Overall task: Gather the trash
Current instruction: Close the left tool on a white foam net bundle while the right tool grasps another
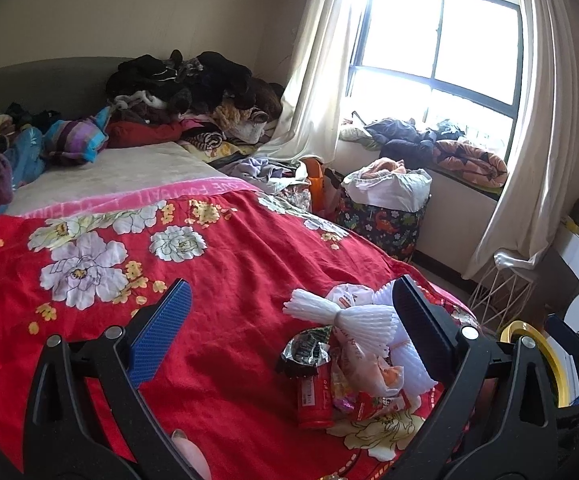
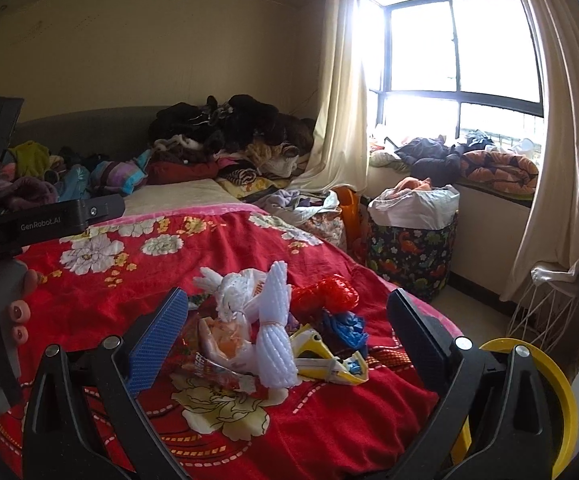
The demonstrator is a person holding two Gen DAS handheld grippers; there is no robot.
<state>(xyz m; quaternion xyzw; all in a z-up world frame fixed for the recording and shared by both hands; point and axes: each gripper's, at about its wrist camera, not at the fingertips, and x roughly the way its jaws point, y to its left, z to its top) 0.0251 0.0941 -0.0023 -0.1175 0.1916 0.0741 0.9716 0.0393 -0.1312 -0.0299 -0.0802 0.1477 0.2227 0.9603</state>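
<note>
A pile of trash lies on the red flowered bedspread [image 1: 217, 264] near the bed's right edge. In the left wrist view it holds white foam fruit netting [image 1: 353, 320], a crumpled foil wrapper [image 1: 303, 350] and a red packet [image 1: 314, 398]. In the right wrist view I see white foam netting [image 2: 273, 344], a red plastic bag [image 2: 325, 294], a blue bag [image 2: 345, 328] and a yellow and white wrapper [image 2: 325, 362]. My left gripper [image 1: 289, 332] is open above the pile's left side. My right gripper [image 2: 285, 328] is open around the pile and empty. The left gripper's body [image 2: 41, 220] shows at the left.
A yellow-rimmed bin [image 2: 545, 396] stands right of the bed's foot. A flowered laundry basket [image 2: 413, 248] lined with a white bag stands by the window wall. Clothes are heaped at the bed's head [image 1: 193, 84]. A white wire basket [image 1: 501, 288] stands under the curtain.
</note>
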